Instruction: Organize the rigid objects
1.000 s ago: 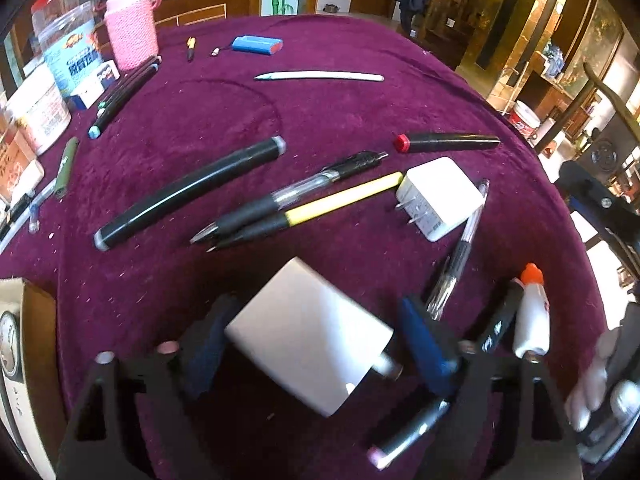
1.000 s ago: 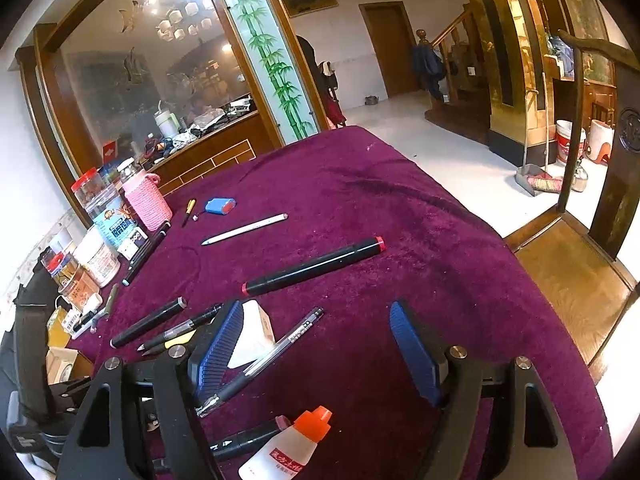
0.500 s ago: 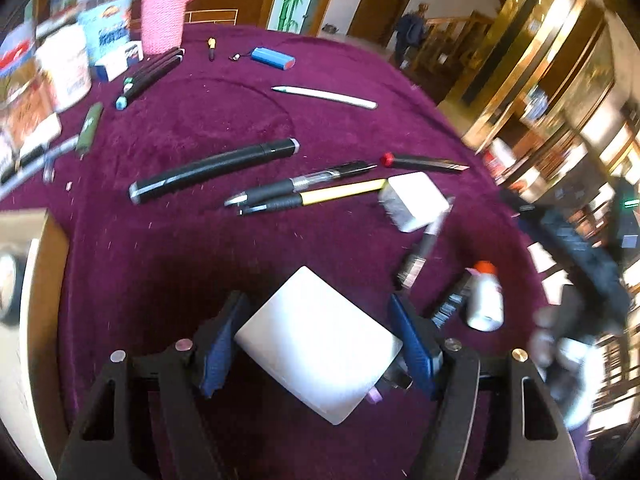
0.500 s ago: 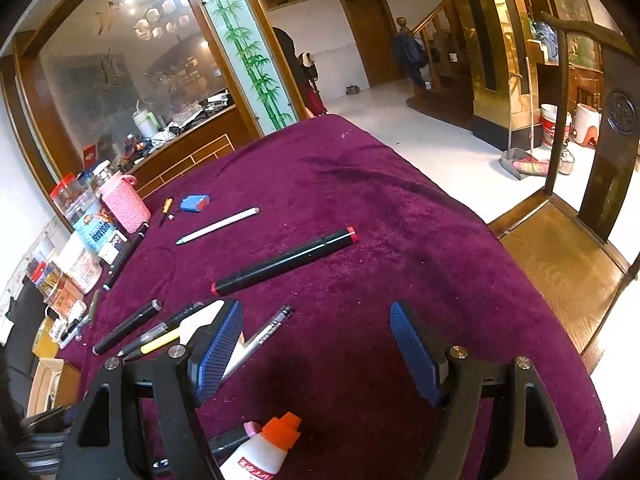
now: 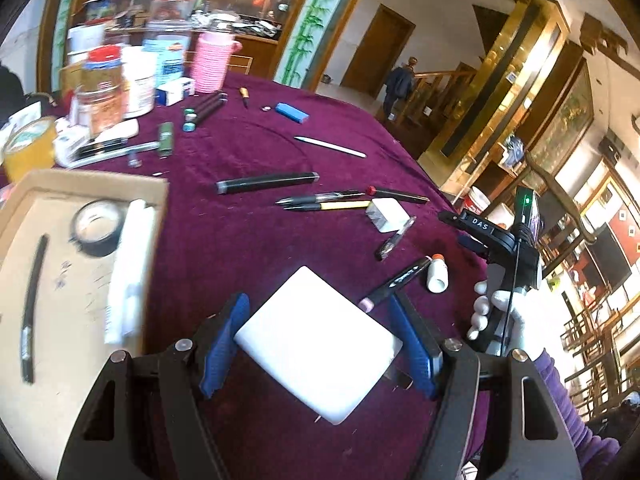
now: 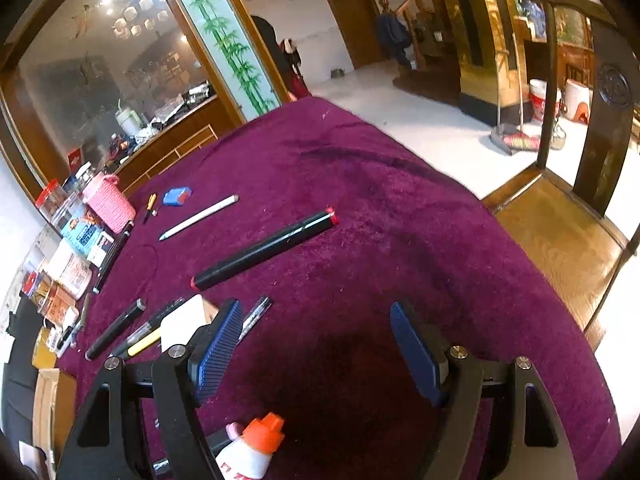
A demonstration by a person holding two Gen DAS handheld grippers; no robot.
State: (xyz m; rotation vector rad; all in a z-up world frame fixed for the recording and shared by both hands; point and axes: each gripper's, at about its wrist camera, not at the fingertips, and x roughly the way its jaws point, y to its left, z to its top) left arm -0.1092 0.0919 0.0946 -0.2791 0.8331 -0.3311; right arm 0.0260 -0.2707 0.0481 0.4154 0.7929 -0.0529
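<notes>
A white charger block (image 5: 320, 344) is clamped in the left gripper (image 5: 320, 344) near the cardboard box (image 5: 24, 208); the right gripper (image 6: 316, 348) is spread, empty. Pens (image 5: 320, 199) and a glue bottle (image 5: 437, 274) are left unsorted.

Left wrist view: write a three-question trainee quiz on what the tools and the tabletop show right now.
1. True or false: the left tool grips a white charger block.
2. What is between the right tool's pads? A) a pen B) nothing C) the glue bottle
3. Fill in: the open cardboard box holds a roll of ____.

Key:
1. True; both blue pads press its sides.
2. B; only purple tablecloth shows there, and the orange-capped glue bottle lies nearer the camera.
3. Tape; the tape roll lies near the box's far end.
</notes>
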